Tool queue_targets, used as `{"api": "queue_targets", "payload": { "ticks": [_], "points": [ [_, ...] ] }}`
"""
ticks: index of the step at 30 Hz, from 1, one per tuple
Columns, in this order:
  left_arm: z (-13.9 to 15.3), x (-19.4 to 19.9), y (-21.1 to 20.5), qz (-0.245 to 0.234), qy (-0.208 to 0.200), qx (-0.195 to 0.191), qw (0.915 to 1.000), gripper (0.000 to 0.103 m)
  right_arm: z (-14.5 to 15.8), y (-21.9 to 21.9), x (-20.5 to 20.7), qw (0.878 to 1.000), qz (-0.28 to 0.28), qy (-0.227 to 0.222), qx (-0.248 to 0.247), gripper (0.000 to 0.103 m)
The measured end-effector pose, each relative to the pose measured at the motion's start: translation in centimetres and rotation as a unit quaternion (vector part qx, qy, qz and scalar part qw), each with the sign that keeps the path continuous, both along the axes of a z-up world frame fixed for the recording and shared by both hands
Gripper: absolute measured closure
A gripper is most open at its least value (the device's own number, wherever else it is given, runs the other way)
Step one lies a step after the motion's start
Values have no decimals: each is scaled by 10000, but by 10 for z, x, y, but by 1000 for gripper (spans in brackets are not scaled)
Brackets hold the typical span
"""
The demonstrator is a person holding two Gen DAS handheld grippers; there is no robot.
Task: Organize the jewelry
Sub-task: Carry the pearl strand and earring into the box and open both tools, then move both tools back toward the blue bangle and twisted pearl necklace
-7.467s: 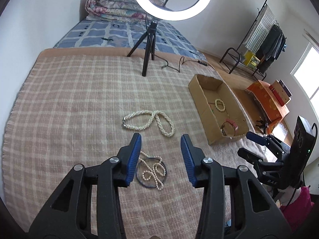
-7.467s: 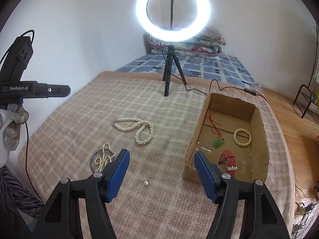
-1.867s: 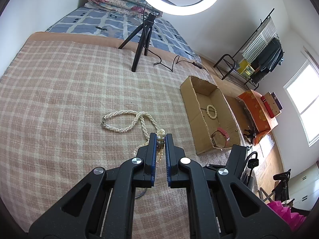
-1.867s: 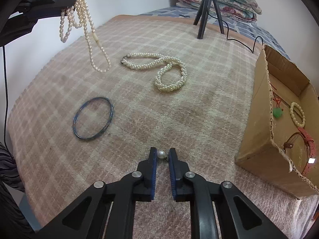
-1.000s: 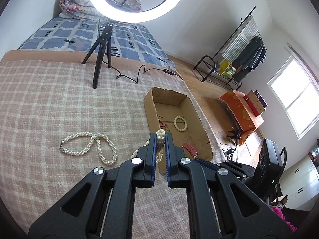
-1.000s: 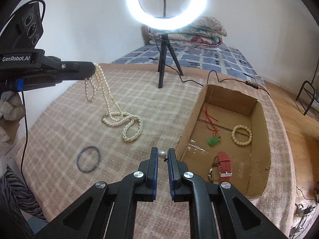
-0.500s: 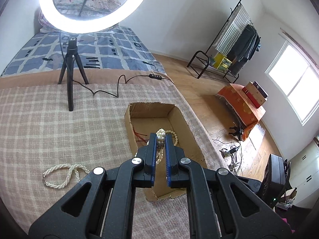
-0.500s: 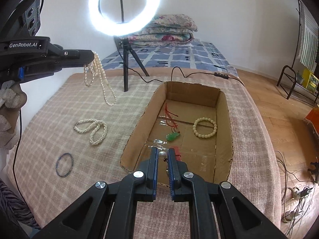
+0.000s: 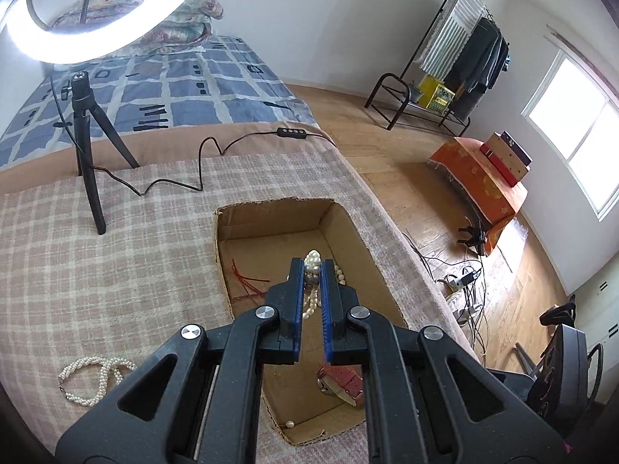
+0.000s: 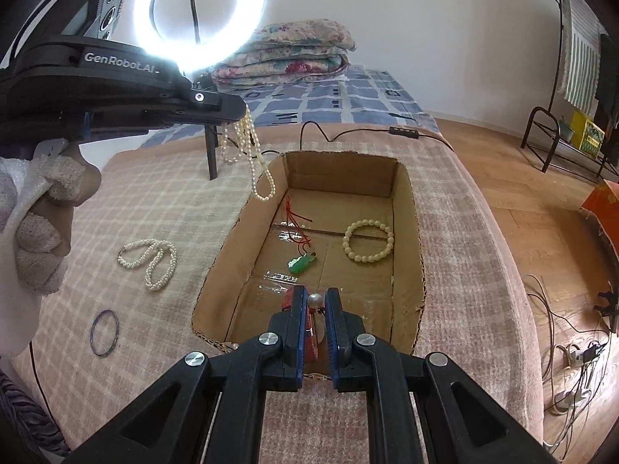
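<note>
While over the box (image 10: 410, 208) rim, both tools clamped: necklace (image 10: 247, 143) left, pearl (image 10: 315, 300) right.

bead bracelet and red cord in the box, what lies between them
Only bare cardboard floor, crossed by a tape seam. The right wrist view shows the bead bracelet right of the red cord in the box, nothing between.
</note>
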State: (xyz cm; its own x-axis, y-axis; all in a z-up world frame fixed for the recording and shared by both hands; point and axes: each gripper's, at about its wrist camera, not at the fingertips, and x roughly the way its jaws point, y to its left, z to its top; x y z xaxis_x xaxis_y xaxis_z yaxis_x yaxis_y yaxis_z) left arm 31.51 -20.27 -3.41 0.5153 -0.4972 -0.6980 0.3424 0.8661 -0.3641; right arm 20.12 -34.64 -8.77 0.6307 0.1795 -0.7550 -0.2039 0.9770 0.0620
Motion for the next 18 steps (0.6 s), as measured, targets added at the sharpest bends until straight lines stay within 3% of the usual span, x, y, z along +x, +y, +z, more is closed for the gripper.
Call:
{"api": "queue_targets", "payload": {
  "ticks": [4,6,8,9,10,11,14,18],
  "points": [
    [-5,6,-7,-14,82,31,10000,97,-2,0,2,10000,28,25,29,95],
    [-6,7,-10,-42,103,35,9999,97,-1,-1,2,10000,23,-4,54,80],
    [-5,6,-13,-58,112,101,9999,78,0,0,0,9999,46,-60,82,63],
    [-4,5,-13,-58,83,120,9999,58,1,1,-1,9999,77,-68,101,59],
    [-3,3,-13,-28,29,146,9999,50,1,2,-2,9999,94,-88,106,50],
    [-1,2,-12,-2,-17,165,9999,50,2,3,-3,9998,106,-120,102,38],
    [3,0,-7,49,-26,212,9998,50,7,7,-7,9995,154,-268,90,17],
    [10,-4,5,140,-76,250,9996,50,13,11,-11,9990,115,-423,13,4]
  ]
}}
